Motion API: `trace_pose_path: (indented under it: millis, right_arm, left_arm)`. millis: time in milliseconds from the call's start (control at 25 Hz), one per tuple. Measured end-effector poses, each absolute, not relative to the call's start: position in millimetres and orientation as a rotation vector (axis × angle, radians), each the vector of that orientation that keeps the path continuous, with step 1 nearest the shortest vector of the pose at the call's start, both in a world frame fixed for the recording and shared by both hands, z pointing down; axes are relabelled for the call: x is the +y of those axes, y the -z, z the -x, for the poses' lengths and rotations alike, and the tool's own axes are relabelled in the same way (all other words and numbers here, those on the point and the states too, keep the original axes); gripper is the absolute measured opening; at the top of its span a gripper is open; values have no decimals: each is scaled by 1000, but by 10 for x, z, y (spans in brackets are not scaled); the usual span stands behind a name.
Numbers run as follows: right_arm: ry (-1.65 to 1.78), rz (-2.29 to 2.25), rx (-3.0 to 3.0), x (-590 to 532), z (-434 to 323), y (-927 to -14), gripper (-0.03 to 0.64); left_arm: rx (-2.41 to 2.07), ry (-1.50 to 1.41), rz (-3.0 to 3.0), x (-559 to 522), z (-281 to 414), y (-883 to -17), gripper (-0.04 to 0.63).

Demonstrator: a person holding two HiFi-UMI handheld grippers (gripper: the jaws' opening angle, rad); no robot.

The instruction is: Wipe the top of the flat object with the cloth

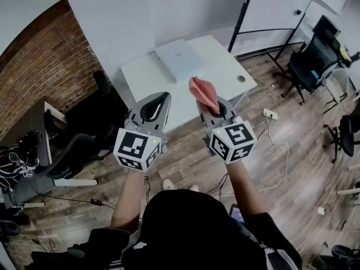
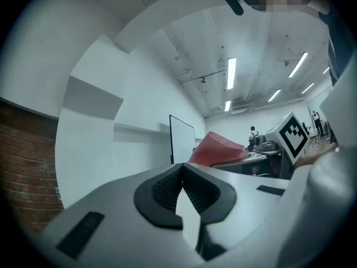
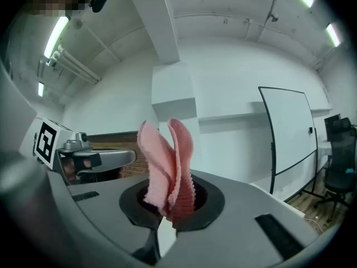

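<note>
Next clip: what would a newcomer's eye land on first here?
The pink cloth, pinched in the right gripper, sticks out in the air short of the white table. Beside it, the left gripper is shut and empty. A flat white box lies on the table.

— Entry one, the support: what is recorded?
— A white table, seen from above. One flat white box is laid flat on its far part. A round cable hole is noted near its right edge.
— Entry two?
— Wooden floor. A white power strip and its cable are laid on it beside the table.
</note>
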State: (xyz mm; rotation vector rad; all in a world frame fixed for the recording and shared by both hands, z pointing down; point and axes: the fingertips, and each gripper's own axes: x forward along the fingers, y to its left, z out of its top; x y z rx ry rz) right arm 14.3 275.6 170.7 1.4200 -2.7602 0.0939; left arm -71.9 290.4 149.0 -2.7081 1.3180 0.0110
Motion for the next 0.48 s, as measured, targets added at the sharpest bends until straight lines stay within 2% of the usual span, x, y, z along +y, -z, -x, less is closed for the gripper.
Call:
trace_pose_path:
  millis: [480]
  right_arm:
    - [-133, -1417, -2770, 2845, -379, -1764, 48]
  left_arm:
    - [1337, 15, 2706, 2982, 495, -1518, 12]
